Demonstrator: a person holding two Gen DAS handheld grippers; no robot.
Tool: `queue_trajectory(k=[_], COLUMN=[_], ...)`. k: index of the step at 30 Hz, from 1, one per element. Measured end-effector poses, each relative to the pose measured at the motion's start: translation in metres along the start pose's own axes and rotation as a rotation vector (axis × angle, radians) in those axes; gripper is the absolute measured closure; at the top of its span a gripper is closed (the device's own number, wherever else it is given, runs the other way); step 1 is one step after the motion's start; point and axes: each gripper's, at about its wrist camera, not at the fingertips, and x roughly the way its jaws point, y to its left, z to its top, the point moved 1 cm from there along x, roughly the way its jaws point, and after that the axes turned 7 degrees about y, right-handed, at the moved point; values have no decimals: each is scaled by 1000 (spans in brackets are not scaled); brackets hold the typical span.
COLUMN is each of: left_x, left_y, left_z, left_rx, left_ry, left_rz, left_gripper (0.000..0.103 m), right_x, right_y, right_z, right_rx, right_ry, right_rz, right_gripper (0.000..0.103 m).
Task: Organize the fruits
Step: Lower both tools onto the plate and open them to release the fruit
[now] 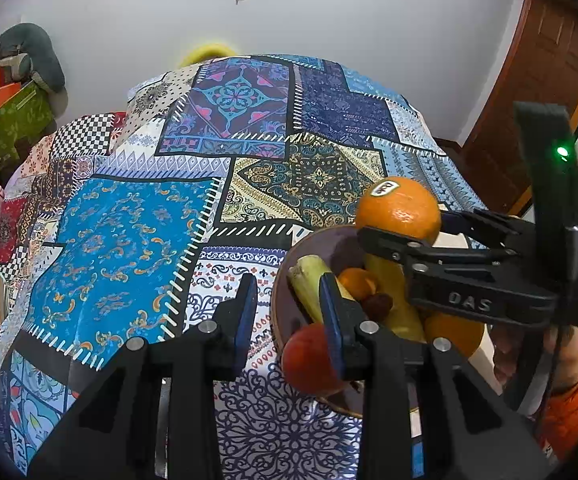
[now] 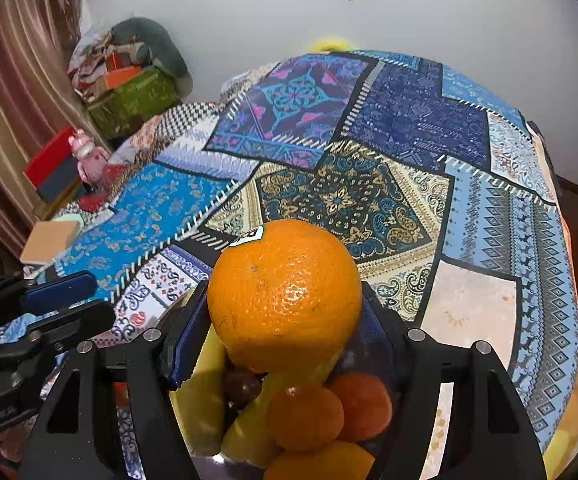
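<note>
While held above round brown fruit bowl (image 1: 279, 312) on patchwork bedspread (image 1: 129, 232) | large stickered orange (image 2: 285, 296) clamped in right claw (image 2: 277, 320) | left claw (image 1: 289, 308) gaping, empty | risk: dropped onto heaped bananas (image 1: 309, 280), rolls off.

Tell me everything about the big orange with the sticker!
The big orange is round, bright and dimpled, with a small white-edged sticker near its top. The right hand-held gripper is shut on it, blue pads pressing both sides. It hangs just above the bowl of bananas and smaller oranges; whether it touches them is unclear.
</note>
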Motion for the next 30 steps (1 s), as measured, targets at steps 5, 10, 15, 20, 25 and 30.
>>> queue_trajectory(k=[5,10,15,20,25,30], left_x=[3,5,8,8,9,10], left_y=[-1,0,1,1,0,-2], left_z=[-2,-2,-3,-4,-5,-4], left_rx=[9,0,-9,-7,-2,-5], left_ry=[-2,3,12,14,18,19], left_rz=[1,-12,-16,-15,-14,-14], left_gripper=[71,71,71,71,71,71], right_x=[15,19,28,37,38,27], right_y=[4,4,1,7,7,6], right_z=[-1,1,6,9,7,8], right_rx=[-27,-43,-31,-61,-77,-91], right_ry=[58,92,119,138,146,114], right_rz=[-14,-17,-10,-43,-45,-42], right_gripper=[37,36,36,36,36,37])
